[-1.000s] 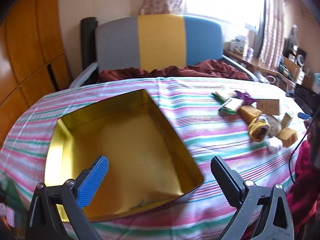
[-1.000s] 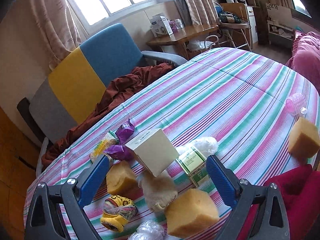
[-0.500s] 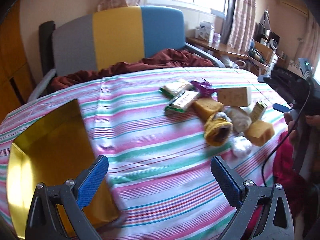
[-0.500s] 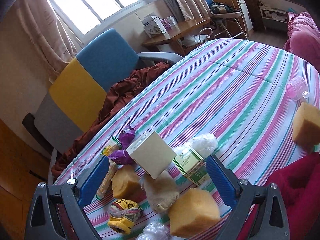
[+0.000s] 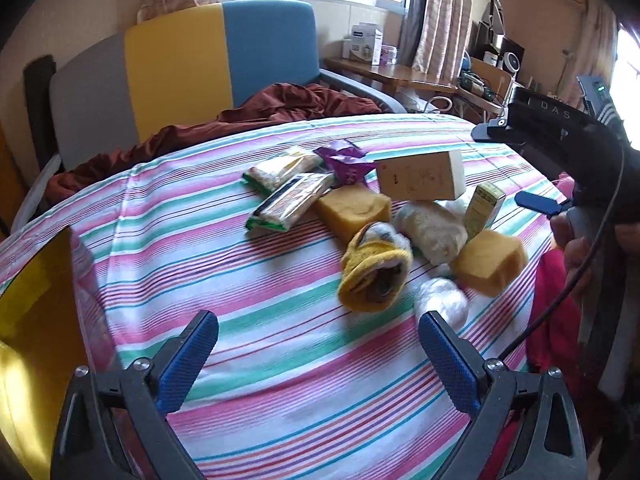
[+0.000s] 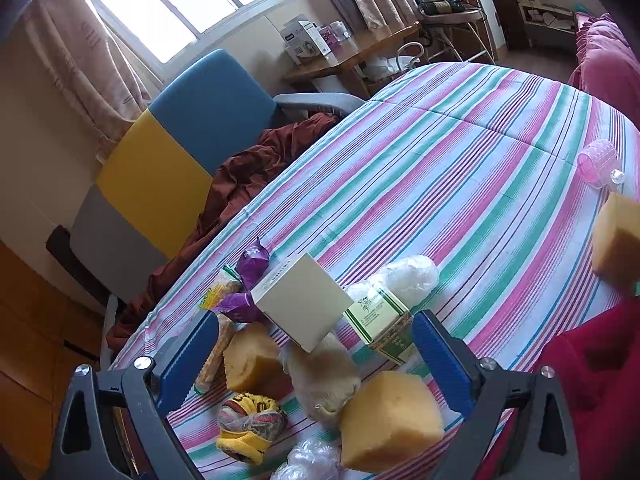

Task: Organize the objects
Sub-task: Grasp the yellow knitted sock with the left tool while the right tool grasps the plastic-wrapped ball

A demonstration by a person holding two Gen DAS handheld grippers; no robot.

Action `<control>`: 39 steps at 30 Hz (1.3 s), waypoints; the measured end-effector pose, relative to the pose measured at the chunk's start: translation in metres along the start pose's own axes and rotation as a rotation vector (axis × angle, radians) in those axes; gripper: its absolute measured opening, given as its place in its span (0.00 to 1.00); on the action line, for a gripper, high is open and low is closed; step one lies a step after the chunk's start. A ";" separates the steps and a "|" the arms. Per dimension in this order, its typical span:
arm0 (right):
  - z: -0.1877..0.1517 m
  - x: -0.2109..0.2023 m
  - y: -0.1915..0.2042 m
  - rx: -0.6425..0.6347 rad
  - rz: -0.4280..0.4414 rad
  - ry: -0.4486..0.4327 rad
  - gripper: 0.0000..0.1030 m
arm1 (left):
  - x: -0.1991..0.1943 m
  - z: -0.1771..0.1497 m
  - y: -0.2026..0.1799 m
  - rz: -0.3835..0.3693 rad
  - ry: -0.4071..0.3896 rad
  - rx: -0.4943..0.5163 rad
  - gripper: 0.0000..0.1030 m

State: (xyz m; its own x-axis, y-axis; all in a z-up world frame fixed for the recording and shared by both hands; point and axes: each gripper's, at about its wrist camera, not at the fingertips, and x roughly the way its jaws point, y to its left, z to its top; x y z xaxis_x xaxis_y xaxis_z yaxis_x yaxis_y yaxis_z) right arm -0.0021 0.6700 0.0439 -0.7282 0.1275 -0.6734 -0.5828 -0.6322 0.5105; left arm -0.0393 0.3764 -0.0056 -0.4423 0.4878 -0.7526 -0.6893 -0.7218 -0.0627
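Striped cloth (image 5: 208, 240) is spread over the desk, where sponges (image 5: 352, 210), packets (image 5: 288, 200) and a box (image 5: 420, 176) are heaped. Both the left claw (image 5: 318, 344) and right claw (image 6: 316, 344) are held spread wide, empty.

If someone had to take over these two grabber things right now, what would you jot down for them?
Left gripper: open, empty, hovering over the striped tablecloth.
Right gripper: open, empty, above the pile.
Gold tin: far left, no items visible inside.
Pile: sponges, beige box, snack packets, yellow sock, plastic wads.
Stray sponge and pink roller lie apart.
Nothing sorted yet.
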 end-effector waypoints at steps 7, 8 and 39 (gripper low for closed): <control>0.000 0.002 -0.003 0.016 0.002 0.008 0.96 | 0.038 0.029 -0.017 -0.057 0.020 0.017 0.91; 0.000 0.002 -0.003 0.020 0.002 0.009 0.96 | 0.043 0.032 -0.018 -0.063 0.025 0.015 0.91; -0.011 0.019 0.022 -0.105 0.058 0.139 0.79 | 0.039 -0.065 0.026 0.034 -0.058 0.052 0.37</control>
State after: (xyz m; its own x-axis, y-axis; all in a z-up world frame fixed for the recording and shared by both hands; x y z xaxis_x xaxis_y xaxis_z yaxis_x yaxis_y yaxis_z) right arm -0.0247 0.6503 0.0365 -0.6980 -0.0137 -0.7159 -0.4953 -0.7129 0.4965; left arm -0.0375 0.3449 -0.0792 -0.4974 0.4921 -0.7144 -0.7016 -0.7126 -0.0024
